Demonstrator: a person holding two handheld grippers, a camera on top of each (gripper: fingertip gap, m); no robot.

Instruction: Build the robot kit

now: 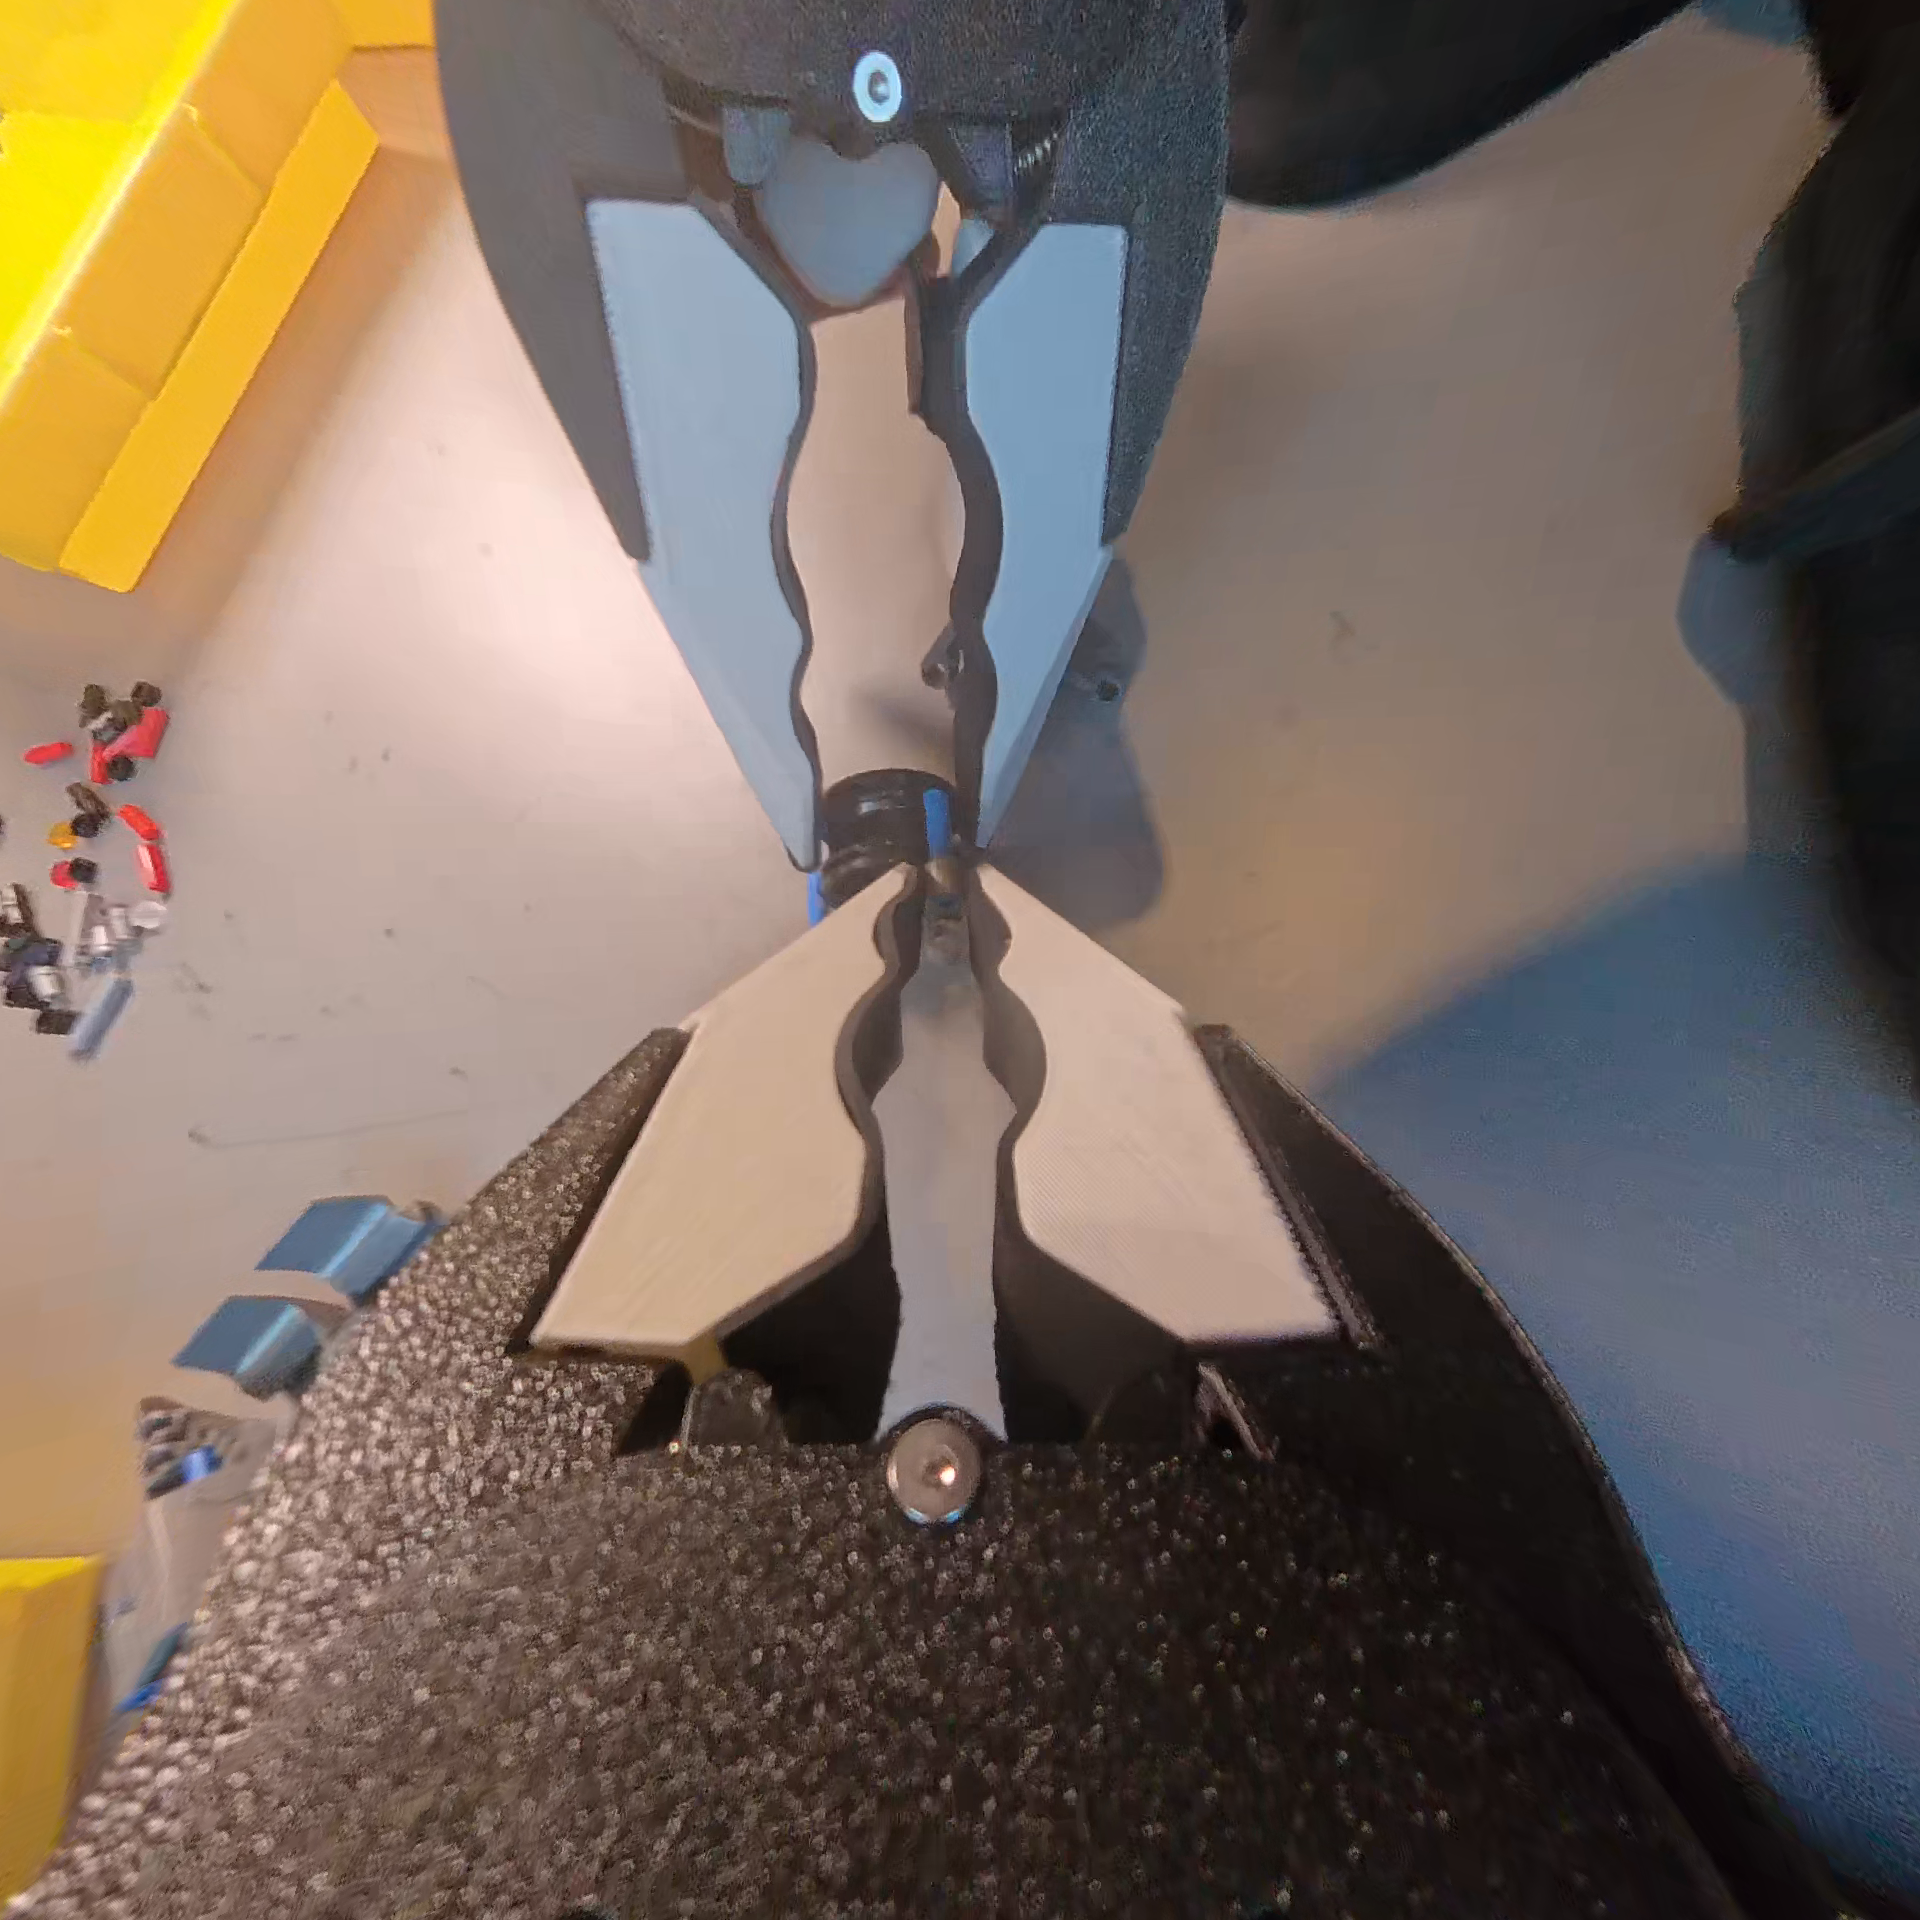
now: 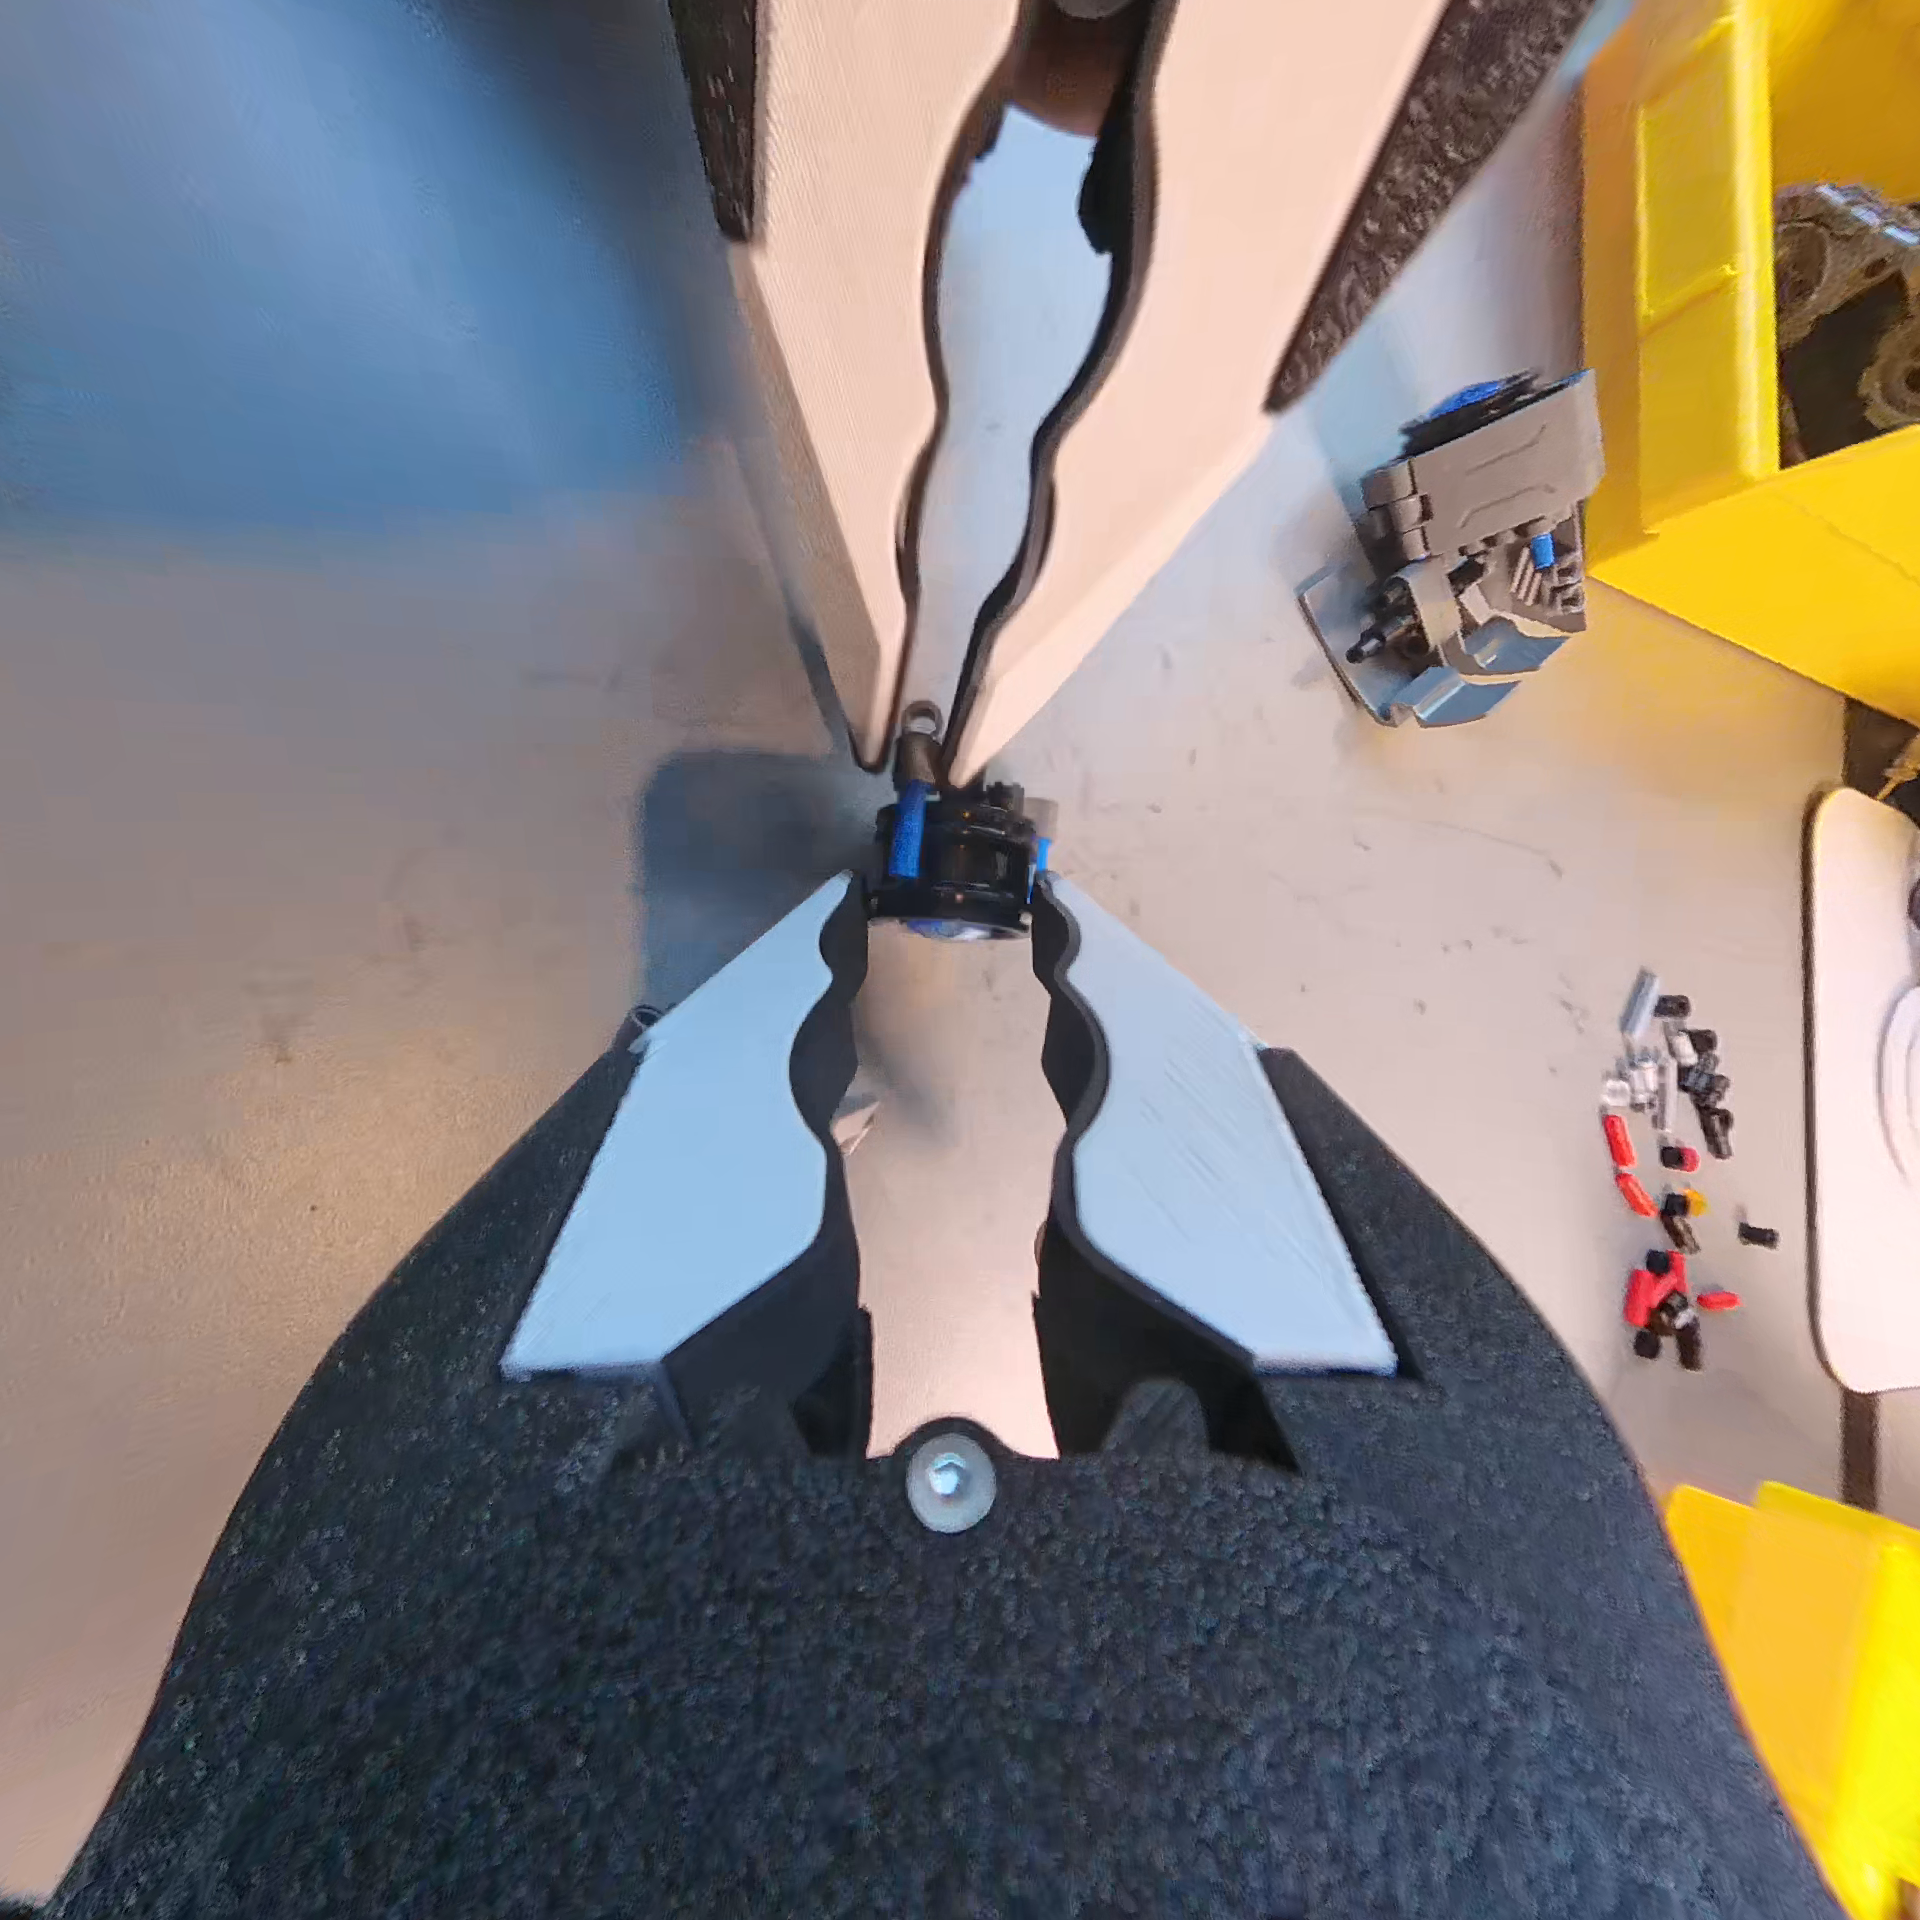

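The two grippers meet tip to tip over a pale desk [image 1: 436, 831], each pointing straight at the other. The left gripper [image 1: 943, 883] reaches in from the near side of its own view, its jaws drawn almost together around a thin dark pin [image 1: 940, 914] that sticks out of a small black and blue assembly [image 2: 951, 862]. The right gripper [image 2: 948, 894] has its jaws set wider, closed on the two sides of that assembly's round black body, so the piece hangs between both tools just above the desk. In the left wrist view the same piece [image 1: 883, 821] shows as a black ring with a blue peg beside it. No writing or brand mark can be read on anything. To the right in the right wrist view lies a larger grey brick-built assembly [image 2: 1475, 551] just beside a yellow bin [image 2: 1704, 312], and nearer, a scatter of small red, black and grey parts [image 2: 1673, 1174] next to a white tray [image 2: 1860, 1299]. The left wrist view shows those loose parts [image 1: 94, 862] on its left, with yellow bins [image 1: 177, 291] farther off.
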